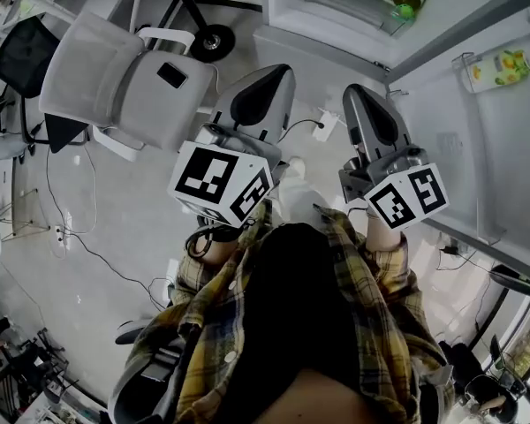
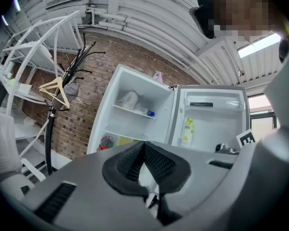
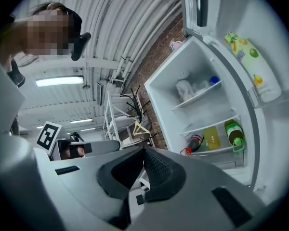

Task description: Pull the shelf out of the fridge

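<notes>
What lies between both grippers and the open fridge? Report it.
Head view: bare floor separates the left gripper and right gripper from the fridge; a white plug with cable lies between the grippers.

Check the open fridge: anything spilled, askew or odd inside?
No spill or damage shows in the fridge. One oddity: the red-capped dark bottle appears to lie on its side on the lower shelf, cap towards the opening, so it may roll when that shelf moves.

Blue-capped thing [image 2: 151, 113] on fridge shelf [image 2: 124, 109], perhaps a bottle
</notes>
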`<state>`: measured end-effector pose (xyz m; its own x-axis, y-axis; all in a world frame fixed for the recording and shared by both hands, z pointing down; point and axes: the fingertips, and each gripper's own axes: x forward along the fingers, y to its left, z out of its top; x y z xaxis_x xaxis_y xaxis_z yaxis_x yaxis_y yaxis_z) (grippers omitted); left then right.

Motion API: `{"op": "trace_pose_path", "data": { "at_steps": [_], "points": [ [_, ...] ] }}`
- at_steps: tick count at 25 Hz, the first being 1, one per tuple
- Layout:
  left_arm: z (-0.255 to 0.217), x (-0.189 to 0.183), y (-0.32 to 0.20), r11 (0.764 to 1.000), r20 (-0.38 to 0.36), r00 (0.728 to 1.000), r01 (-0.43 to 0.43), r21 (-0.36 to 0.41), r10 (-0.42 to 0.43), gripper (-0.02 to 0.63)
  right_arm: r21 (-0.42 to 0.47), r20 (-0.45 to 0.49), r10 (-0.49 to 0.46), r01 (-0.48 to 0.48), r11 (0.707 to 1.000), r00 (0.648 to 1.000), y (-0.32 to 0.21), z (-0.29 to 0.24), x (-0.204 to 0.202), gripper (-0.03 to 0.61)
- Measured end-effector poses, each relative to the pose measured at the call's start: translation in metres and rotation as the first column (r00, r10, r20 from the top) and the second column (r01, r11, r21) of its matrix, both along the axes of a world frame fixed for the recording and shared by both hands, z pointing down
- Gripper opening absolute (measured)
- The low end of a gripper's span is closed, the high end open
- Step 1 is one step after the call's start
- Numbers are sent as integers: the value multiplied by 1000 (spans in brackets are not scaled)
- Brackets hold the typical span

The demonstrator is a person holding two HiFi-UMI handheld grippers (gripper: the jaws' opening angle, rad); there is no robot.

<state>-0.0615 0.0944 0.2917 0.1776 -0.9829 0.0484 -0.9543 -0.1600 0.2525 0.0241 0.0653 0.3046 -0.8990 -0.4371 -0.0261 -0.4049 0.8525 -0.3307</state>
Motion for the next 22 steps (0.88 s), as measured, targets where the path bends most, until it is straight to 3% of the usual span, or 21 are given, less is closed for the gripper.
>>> {"op": "trace_pose_path", "data": {
  "at_steps": [10,22],
  "points": [
    [-1,6,-75,1000,16,1000,16,10,-16,3,2,27,-6,6,1000,1000,-80,2,8,18],
    [3,-2,-120,1000,15,1000,6,-7,-6,3,-40,50,-6,8,999,999,-122,10,6,18]
  ]
}}
